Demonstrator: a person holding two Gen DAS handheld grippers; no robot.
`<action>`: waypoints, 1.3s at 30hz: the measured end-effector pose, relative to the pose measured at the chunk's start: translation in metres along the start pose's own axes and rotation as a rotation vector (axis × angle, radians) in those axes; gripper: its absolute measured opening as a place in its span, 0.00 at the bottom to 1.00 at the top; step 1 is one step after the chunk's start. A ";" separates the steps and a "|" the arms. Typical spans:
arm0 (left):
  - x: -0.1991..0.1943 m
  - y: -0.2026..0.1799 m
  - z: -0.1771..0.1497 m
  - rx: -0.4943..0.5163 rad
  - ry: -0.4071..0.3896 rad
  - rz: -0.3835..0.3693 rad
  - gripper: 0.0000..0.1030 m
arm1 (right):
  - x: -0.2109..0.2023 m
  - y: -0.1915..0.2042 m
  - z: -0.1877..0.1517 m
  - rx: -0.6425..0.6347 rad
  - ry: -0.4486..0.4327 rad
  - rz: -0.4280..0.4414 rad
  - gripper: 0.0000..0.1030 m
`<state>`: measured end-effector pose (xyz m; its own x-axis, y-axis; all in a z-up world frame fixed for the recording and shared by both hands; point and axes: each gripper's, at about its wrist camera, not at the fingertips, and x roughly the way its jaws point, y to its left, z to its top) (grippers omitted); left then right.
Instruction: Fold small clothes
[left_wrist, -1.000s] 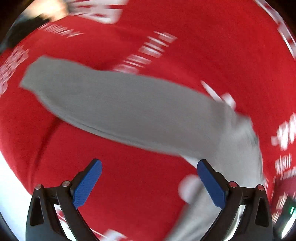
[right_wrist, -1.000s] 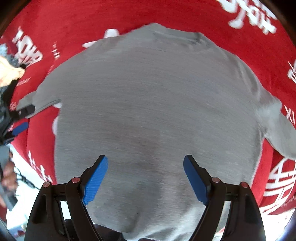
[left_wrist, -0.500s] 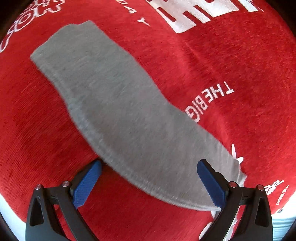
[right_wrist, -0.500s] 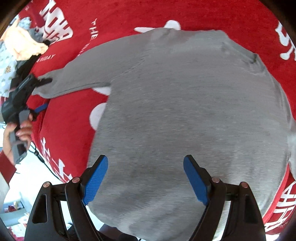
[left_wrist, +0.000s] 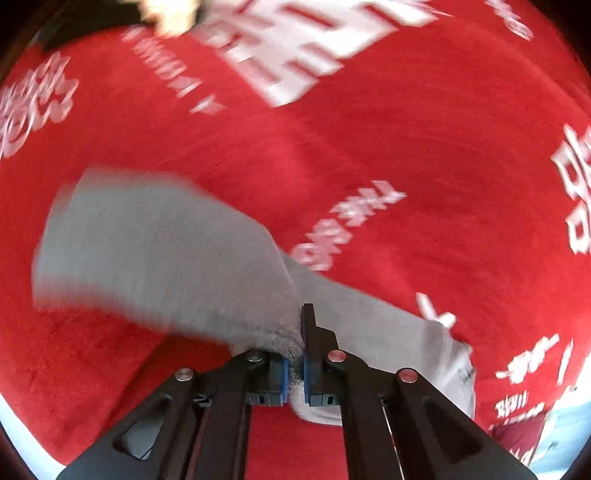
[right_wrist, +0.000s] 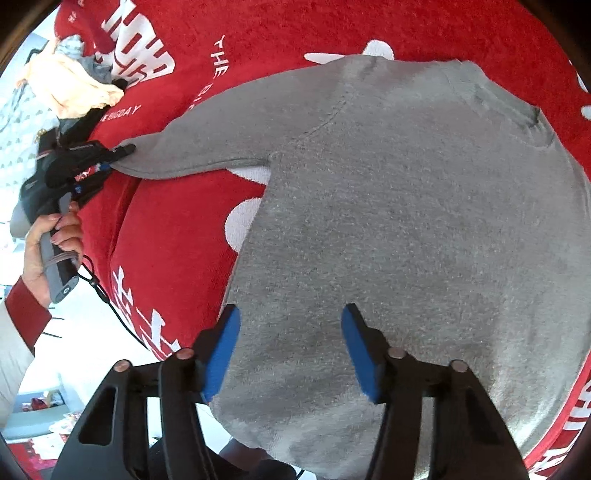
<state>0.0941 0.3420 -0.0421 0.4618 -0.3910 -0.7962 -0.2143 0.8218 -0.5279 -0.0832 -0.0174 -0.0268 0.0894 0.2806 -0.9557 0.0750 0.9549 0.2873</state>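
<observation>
The grey sweater (right_wrist: 406, 221) under the right gripper (right_wrist: 290, 350) is soft, matt knit cloth with a faintly fuzzy nap. Beneath it lies a red cloth (right_wrist: 177, 229), plush and ribbed, its white lettering woven in. The gripper's arms look like hard black plastic, dull, with small shiny metal pins; its pads (right_wrist: 221, 350) are matt blue, rubbery-looking. The sleeve (left_wrist: 166, 266) between the left gripper's (left_wrist: 293, 373) pads looks fluffy at its edge.

Both wrist views look steeply down, close over the red cloth (left_wrist: 406, 147), sharing the grey sweater (right_wrist: 406, 221).
</observation>
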 end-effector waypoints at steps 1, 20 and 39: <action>-0.005 -0.012 -0.002 0.032 -0.008 -0.011 0.05 | -0.001 -0.003 -0.001 0.005 -0.002 0.001 0.58; 0.122 -0.305 -0.211 0.710 0.293 -0.031 0.06 | -0.057 -0.169 -0.043 0.330 -0.101 -0.059 0.58; 0.046 -0.180 -0.142 0.660 0.245 0.315 0.56 | -0.058 -0.081 0.033 -0.244 -0.254 -0.266 0.69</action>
<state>0.0318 0.1174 -0.0261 0.2435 -0.1145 -0.9631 0.2893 0.9564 -0.0406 -0.0613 -0.1145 0.0079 0.3421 0.0182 -0.9395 -0.1061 0.9942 -0.0193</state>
